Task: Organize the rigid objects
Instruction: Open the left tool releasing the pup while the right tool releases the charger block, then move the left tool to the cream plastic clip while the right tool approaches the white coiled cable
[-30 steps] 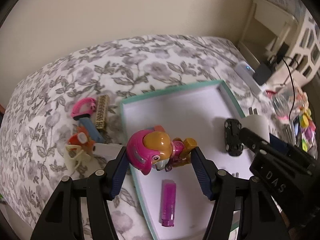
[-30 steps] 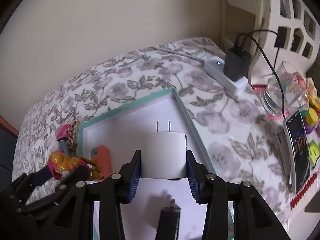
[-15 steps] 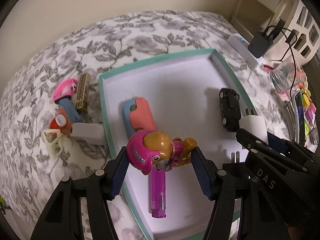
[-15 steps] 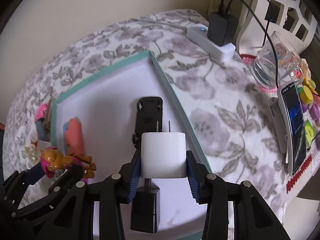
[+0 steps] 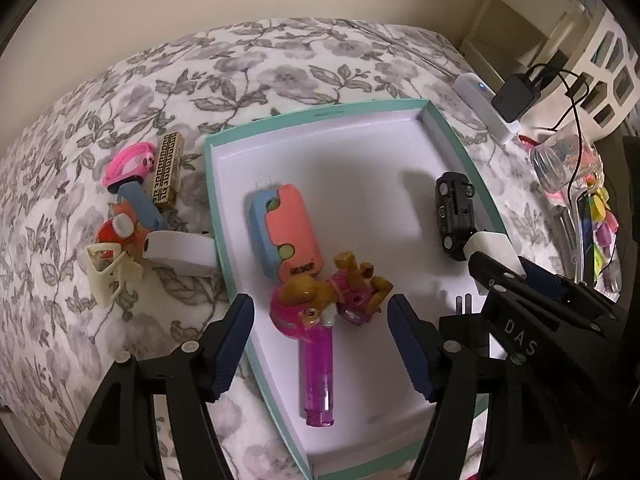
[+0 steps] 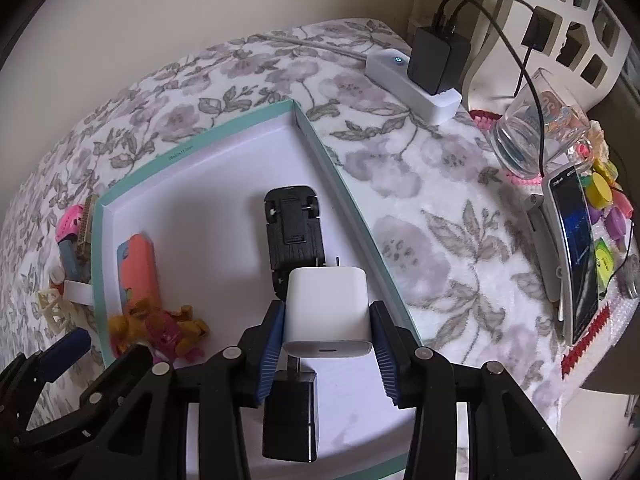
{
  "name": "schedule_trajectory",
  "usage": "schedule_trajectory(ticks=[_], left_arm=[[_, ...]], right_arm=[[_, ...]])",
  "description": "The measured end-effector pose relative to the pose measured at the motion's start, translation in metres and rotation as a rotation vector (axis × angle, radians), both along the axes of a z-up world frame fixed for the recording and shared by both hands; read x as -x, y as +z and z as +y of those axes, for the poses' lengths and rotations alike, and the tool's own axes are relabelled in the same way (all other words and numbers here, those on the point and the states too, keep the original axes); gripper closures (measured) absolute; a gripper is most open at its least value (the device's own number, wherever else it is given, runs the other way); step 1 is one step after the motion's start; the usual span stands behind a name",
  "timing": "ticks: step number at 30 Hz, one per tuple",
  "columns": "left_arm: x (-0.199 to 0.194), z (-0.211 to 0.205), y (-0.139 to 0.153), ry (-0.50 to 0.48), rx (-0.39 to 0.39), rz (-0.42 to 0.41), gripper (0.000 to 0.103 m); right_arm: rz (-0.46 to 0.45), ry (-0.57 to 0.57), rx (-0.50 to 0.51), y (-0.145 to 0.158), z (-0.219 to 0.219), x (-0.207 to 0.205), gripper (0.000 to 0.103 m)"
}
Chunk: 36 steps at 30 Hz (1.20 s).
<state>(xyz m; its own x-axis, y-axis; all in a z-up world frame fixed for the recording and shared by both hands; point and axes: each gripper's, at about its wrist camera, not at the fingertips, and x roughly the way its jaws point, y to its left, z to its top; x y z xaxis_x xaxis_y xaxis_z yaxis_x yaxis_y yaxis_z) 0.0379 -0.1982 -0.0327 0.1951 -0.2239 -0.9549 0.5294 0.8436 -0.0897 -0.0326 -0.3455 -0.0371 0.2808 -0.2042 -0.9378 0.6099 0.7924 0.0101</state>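
Pup toy [image 5: 328, 300] dropped from left gripper [image 5: 320, 334] into tray [image 5: 312, 114], on lighter [image 5: 318, 364] | left fingers just opened, empty | right gripper [image 6: 326, 330] clamps white charger [image 6: 326, 312] over tray | release it next.

Both wrist views look steeply down, close over the same teal tray [image 5: 224, 248], from opposite sides

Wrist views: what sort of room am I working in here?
Probably a bedroom: a floral bedspread under the teal box, a power strip with a charger, and white furniture alongside.
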Motion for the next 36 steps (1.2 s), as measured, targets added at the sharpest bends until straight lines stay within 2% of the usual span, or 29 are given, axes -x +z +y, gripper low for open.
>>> schedule_trajectory(ticks=[4, 8, 12, 14, 15, 16, 17, 20, 29, 33, 34, 35, 36], left_arm=[[-0.005, 0.012, 0.007, 0.032, 0.002, -0.009, 0.033], [-0.015, 0.032, 0.02, 0.095, -0.002, -0.051, 0.032], [-0.027, 0.055, 0.029, 0.166, -0.013, -0.077, 0.032], [-0.034, 0.067, 0.032, 0.199, -0.015, -0.088, 0.032], [-0.037, 0.072, 0.033, 0.214, -0.016, -0.092, 0.025], [-0.04, 0.078, 0.034, 0.231, -0.016, -0.097, 0.012], [-0.044, 0.085, 0.035, 0.252, -0.015, -0.103, 0.009], [-0.053, 0.103, 0.039, 0.303, -0.008, -0.111, 0.009], [-0.08, 0.166, 0.037, 0.473, -0.02, -0.092, 0.009], [-0.09, 0.2, 0.038, 0.56, -0.009, -0.084, 0.009], [-0.092, 0.207, 0.038, 0.577, -0.011, -0.085, 0.009], [-0.096, 0.216, 0.038, 0.6, -0.017, -0.087, 0.009], [-0.098, 0.223, 0.038, 0.617, -0.018, -0.088, 0.009]], right_arm=[[-0.023, 0.0, 0.026, 0.01, 0.004, 0.0, 0.056], [-0.068, 0.01, 0.034, 0.021, 0.01, -0.001, 0.048], [-0.101, 0.027, 0.03, 0.027, 0.018, -0.004, 0.046], [-0.12, 0.032, 0.022, 0.028, 0.023, -0.005, 0.033], [-0.13, 0.041, 0.017, 0.029, 0.026, -0.006, 0.033], [-0.138, 0.054, 0.011, 0.03, 0.029, -0.008, 0.033], [-0.145, 0.064, 0.008, 0.03, 0.032, -0.009, 0.033], [-0.159, 0.092, 0.013, 0.03, 0.043, -0.014, 0.024], [-0.187, 0.143, -0.021, 0.025, 0.065, -0.025, 0.013], [-0.2, 0.161, -0.031, 0.024, 0.075, -0.03, 0.013], [-0.206, 0.164, -0.033, 0.024, 0.077, -0.031, 0.01], [-0.212, 0.167, -0.035, 0.024, 0.079, -0.032, 0.0], [-0.225, 0.173, -0.032, 0.025, 0.082, -0.032, 0.0]])
